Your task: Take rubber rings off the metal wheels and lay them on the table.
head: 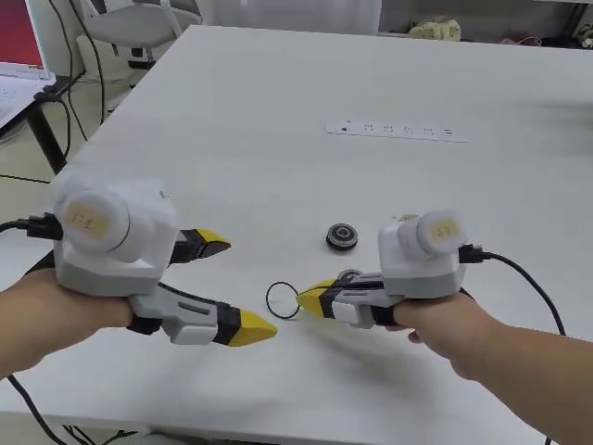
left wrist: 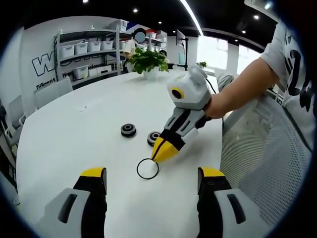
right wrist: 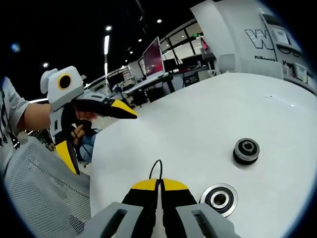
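Observation:
A thin black rubber ring (head: 283, 299) (left wrist: 147, 168) (right wrist: 156, 170) sticks out from the tips of my right gripper (head: 311, 298) (left wrist: 160, 153) (right wrist: 158, 186), which is shut on its edge low over the white table (head: 278, 139). Just behind that gripper lies a metal wheel (head: 349, 275) (left wrist: 154, 138) (right wrist: 219, 198) with a bare silver rim. A second wheel (head: 342, 235) (left wrist: 129, 130) (right wrist: 246, 150), darker at its rim, lies a little farther off. My left gripper (head: 239, 286) (left wrist: 152, 174) (right wrist: 101, 141) stands open, its jaws wide apart, facing the ring and holding nothing.
A white power strip (head: 396, 129) lies flat farther back on the table. The near table edge runs just below both hands. A potted plant (left wrist: 146, 60) stands at the table's far end in the left gripper view. A chair (head: 139, 23) stands off the back left corner.

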`<act>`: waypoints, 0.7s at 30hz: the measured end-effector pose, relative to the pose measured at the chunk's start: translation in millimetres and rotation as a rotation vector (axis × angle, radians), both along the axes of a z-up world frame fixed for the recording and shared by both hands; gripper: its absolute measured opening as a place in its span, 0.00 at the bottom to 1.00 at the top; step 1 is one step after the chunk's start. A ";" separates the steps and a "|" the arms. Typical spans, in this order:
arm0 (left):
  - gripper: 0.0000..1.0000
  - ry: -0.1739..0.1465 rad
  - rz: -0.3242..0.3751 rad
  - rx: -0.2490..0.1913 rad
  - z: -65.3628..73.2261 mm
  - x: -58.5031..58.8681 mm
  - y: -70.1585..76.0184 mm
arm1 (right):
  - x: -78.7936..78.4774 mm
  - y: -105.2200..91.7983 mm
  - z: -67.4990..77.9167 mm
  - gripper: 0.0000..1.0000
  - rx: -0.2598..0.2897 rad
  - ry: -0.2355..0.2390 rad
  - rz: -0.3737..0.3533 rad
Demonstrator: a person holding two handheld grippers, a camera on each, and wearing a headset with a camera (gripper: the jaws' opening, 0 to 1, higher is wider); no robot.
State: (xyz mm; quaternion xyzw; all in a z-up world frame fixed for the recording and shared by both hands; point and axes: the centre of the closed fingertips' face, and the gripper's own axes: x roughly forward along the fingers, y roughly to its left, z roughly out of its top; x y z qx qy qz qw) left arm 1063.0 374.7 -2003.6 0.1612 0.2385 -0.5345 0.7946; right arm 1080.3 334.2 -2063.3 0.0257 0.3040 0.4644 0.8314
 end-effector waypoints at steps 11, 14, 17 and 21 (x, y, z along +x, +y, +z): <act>0.72 -0.002 -0.005 0.003 0.8 1.1 -1.9 | 1.1 0.0 -0.1 0.13 -0.033 -0.050 0.015; 0.72 -0.001 -0.008 0.008 -0.2 0.9 -2.2 | 1.3 -0.5 0.6 0.15 -0.033 -0.055 0.017; 0.72 0.001 -0.009 0.008 -0.8 1.4 -3.3 | 1.1 -1.6 2.9 0.17 -0.030 -0.062 0.017; 0.72 0.002 -0.013 0.007 -0.1 2.9 -7.0 | 1.3 -4.5 9.0 0.20 -0.018 -0.074 0.013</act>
